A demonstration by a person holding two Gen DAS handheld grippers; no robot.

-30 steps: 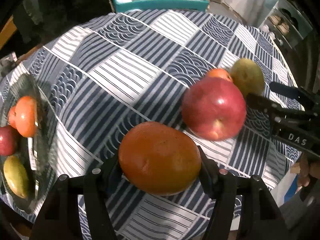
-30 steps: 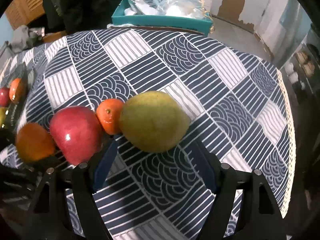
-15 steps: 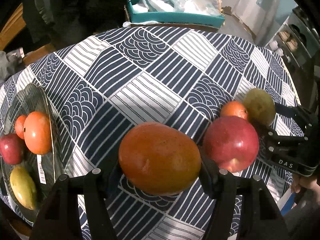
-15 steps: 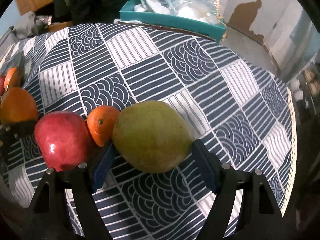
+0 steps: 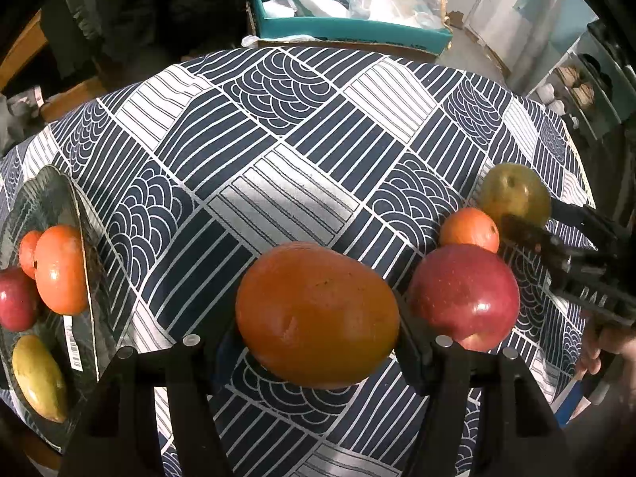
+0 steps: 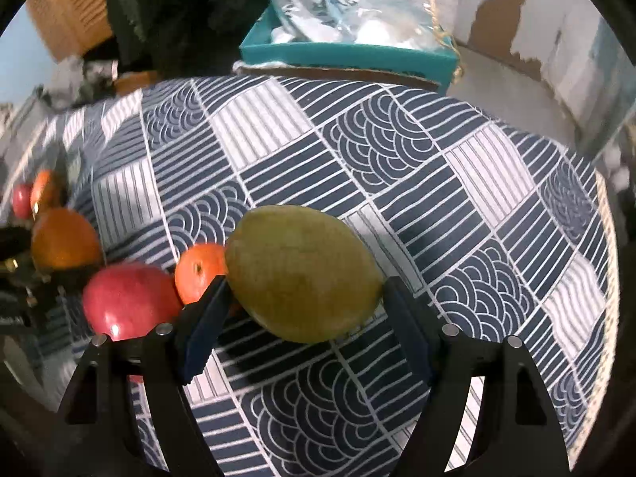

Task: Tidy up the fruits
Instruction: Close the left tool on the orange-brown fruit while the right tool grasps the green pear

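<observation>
Since the earlier frames, the left gripper (image 5: 318,342) has been carrying the orange mango (image 5: 317,315) sideways, away from the red apple (image 5: 464,296), so that more of the glass plate (image 5: 59,194) is showing at the left edge of its view; the right gripper (image 6: 304,310) has been closing in around the green mango (image 6: 303,273).

The orange mango is sitting squarely between the left fingers, which are pinching it on both flanks and holding it clear of the tablecloth (image 5: 278,151). The green mango is lying between the right fingers: the blue pad (image 6: 206,318) on the left side of that view is touching its skin beside the small tangerine (image 6: 198,272), and the far pad is meeting its other end. These jaws are standing wide and are opening slightly at this moment.

The red apple is resting on the cloth just beside the tangerine, and the tangerine is touching the green mango. On the plate, a persimmon (image 5: 59,270), another apple (image 5: 16,298) and a yellowish mango (image 5: 37,381) are lying together; a barcode sticker (image 5: 72,344) is showing on the glass.

The fruit skins are looking smooth and glossy, the mangoes oval, the apples round. The cloth is navy with white stripes and wave arcs. A teal box (image 5: 349,31) of plastic bags is standing beyond the table.
</observation>
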